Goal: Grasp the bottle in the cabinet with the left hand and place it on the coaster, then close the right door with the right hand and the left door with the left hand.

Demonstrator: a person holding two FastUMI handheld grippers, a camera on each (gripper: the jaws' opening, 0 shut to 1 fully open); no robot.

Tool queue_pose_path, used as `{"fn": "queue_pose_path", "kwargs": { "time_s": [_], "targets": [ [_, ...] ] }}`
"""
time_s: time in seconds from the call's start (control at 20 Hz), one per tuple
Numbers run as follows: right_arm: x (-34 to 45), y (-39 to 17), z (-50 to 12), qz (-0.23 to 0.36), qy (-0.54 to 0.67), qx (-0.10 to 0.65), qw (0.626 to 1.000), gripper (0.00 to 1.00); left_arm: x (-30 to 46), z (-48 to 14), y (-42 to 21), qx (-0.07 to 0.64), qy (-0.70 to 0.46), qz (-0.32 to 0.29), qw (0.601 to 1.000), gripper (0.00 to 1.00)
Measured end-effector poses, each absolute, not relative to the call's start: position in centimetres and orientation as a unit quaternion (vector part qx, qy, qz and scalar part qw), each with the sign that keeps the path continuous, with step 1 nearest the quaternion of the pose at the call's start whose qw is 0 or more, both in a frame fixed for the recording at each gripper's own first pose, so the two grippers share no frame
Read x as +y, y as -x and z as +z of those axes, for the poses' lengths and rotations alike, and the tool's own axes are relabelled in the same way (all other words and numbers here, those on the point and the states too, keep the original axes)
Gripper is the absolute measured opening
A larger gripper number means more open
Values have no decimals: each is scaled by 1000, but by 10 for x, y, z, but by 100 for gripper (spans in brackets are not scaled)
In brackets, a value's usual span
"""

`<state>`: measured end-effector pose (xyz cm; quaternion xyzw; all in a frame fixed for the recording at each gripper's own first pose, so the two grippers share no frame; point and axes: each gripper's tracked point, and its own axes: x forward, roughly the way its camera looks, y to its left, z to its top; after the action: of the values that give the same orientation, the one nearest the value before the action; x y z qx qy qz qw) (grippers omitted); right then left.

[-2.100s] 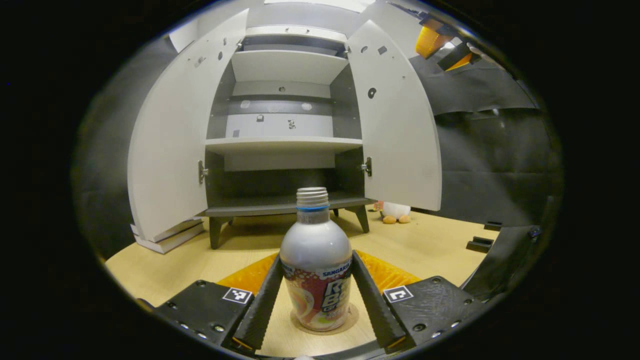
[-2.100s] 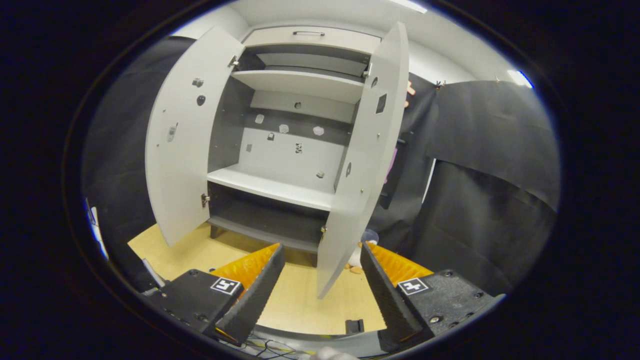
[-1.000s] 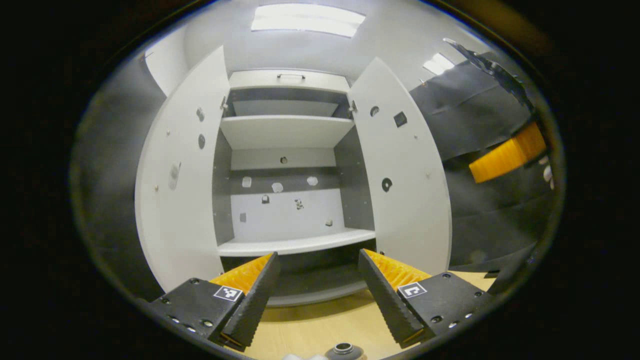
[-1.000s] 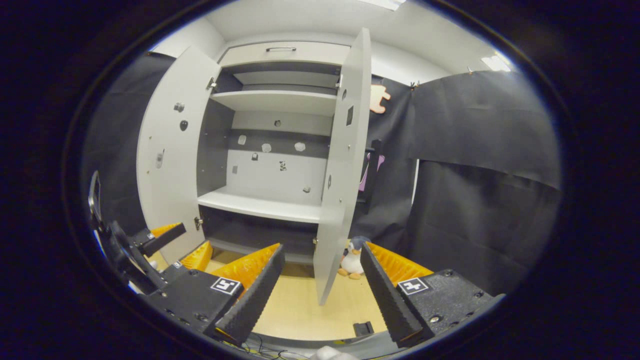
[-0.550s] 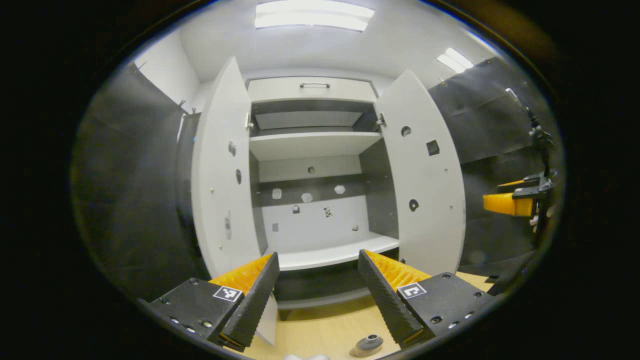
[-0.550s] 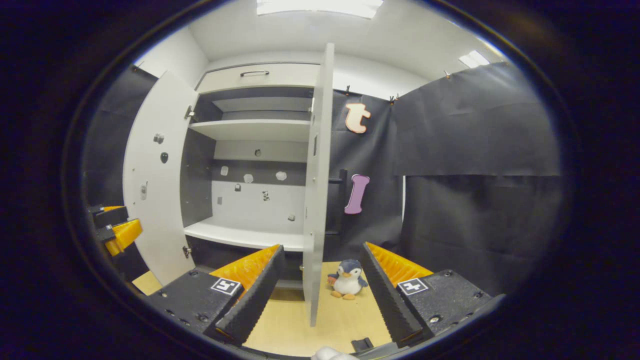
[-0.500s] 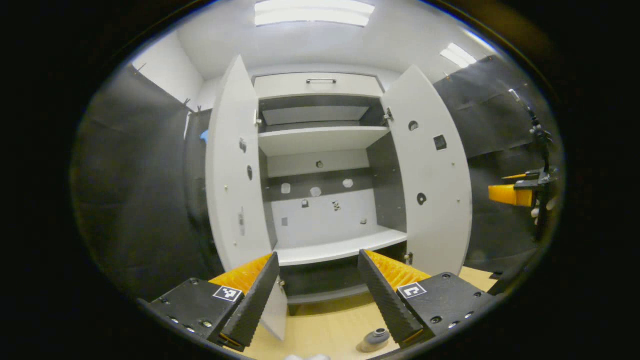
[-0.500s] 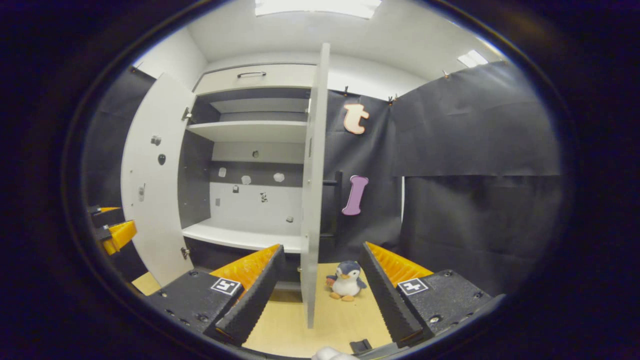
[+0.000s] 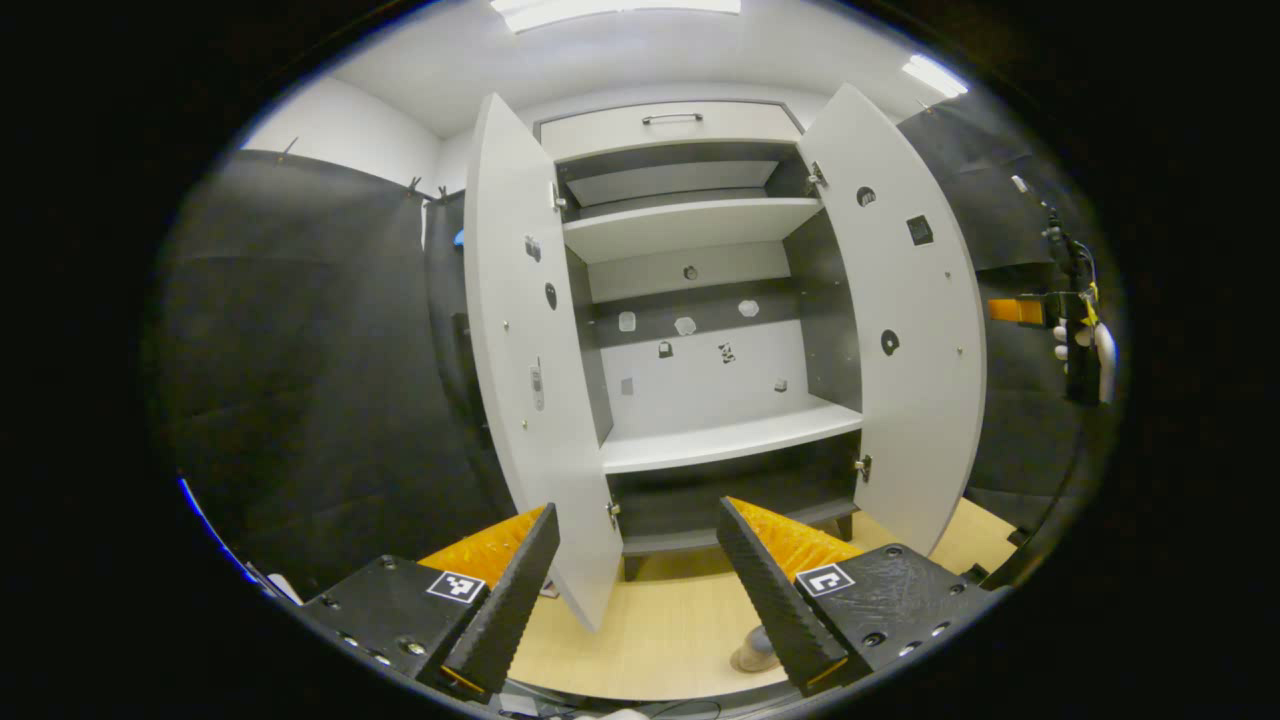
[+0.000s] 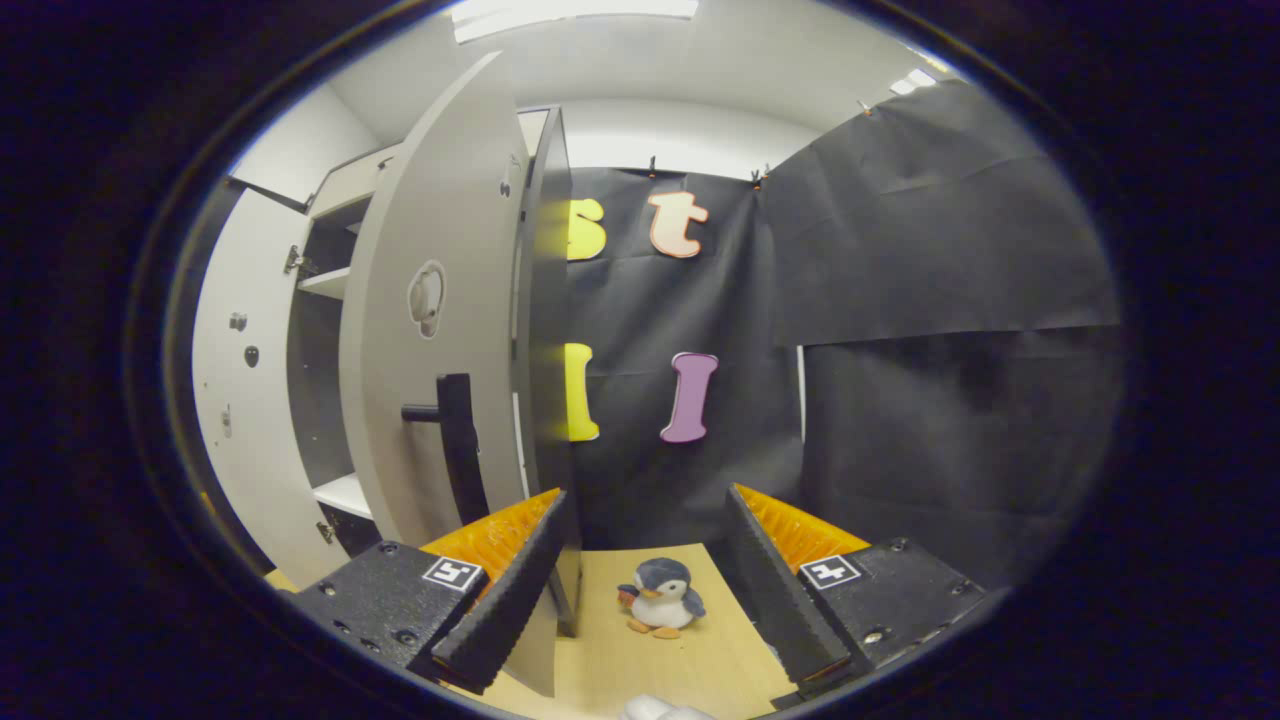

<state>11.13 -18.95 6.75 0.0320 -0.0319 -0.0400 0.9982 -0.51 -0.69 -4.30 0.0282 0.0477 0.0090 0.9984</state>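
Note:
The grey cabinet stands with both doors swung wide. In the left gripper view the left door rises just beyond my open, empty left gripper. The bottle stands low on the wooden floor, partly hidden behind that gripper's right finger. The right door hangs open, and far right a gloved hand holds the right gripper. In the right gripper view my open right gripper faces the right door's outer face and its black handle, just left of its left finger.
A small penguin toy sits on the floor between the right gripper's fingers, farther off. Black cloth walls close in behind and to both sides of the cabinet. The cabinet's shelves are bare, and a drawer tops it.
My right gripper has swung around the right door's edge to its outer, handled face. My left gripper, having let go of the bottle, has drifted left toward the left door.

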Motion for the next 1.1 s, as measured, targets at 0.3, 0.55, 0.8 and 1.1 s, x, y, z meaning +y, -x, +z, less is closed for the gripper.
{"fn": "queue_pose_path", "kwargs": {
  "time_s": [0.3,0.55,0.8,1.1],
  "targets": [
    [-161,-146,72,68,-2,-17,998,100,-21,-35,15,43,-34,71,996,97],
    [-151,-146,71,68,-3,-2,998,94,-16,-40,15,44,-13,73,996,97],
    [-112,-141,71,51,-5,-1,999,94,15,-41,11,40,-9,64,997,97],
    [-35,-151,69,69,31,-9,997,94,58,-44,13,37,-10,63,997,97]
  ]
}}
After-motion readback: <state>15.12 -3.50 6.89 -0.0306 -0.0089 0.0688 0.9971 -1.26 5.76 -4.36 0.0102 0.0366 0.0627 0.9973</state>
